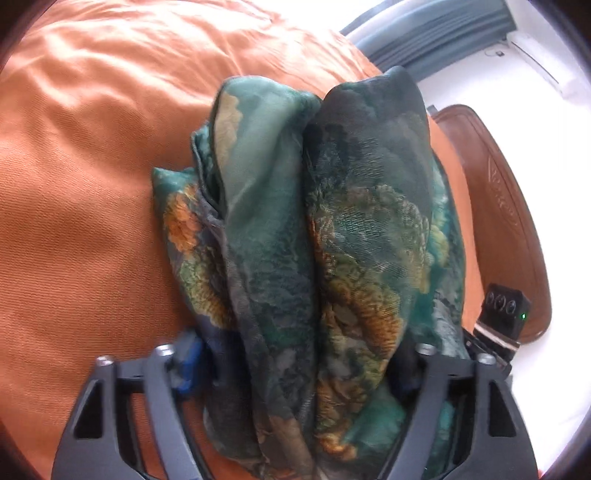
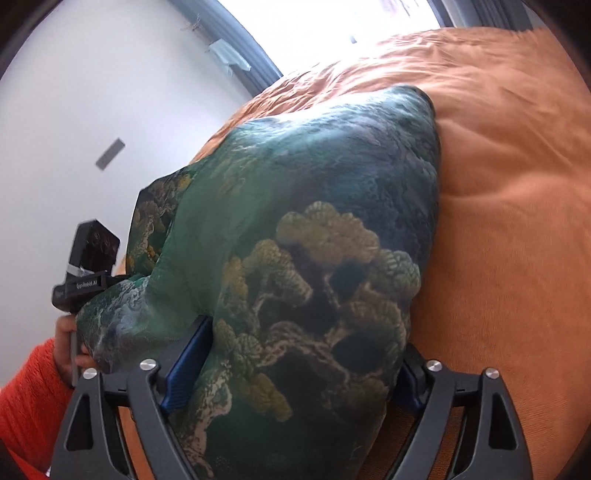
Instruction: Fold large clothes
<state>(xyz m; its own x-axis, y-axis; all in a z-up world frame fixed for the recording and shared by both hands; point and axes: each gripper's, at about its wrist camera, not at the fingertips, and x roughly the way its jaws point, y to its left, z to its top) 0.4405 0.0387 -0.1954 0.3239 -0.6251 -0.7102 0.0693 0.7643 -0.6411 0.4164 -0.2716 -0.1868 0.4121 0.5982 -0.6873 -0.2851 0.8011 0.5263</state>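
A large green garment [image 1: 325, 229] with gold and orange tree patterns lies bunched in thick folds on the orange bedspread [image 1: 92, 184]. My left gripper [image 1: 303, 373] has its jaws wide apart with the bundled cloth filling the gap between its blue-padded fingers [image 1: 188, 369]. In the right wrist view the same garment [image 2: 314, 258] billows up over my right gripper [image 2: 291, 376], whose jaws also stand wide with cloth between the pads [image 2: 188, 369]. The other gripper's camera head [image 2: 88, 266] shows at the left, held by a hand in an orange sleeve [image 2: 29, 391].
A brown wooden footboard [image 1: 506, 221] curves along the bed's right edge. A white wall, a grey-blue curtain [image 1: 436, 33] and a bright window [image 2: 332, 22] lie beyond the bed. The right gripper's camera head [image 1: 502, 314] shows by the footboard.
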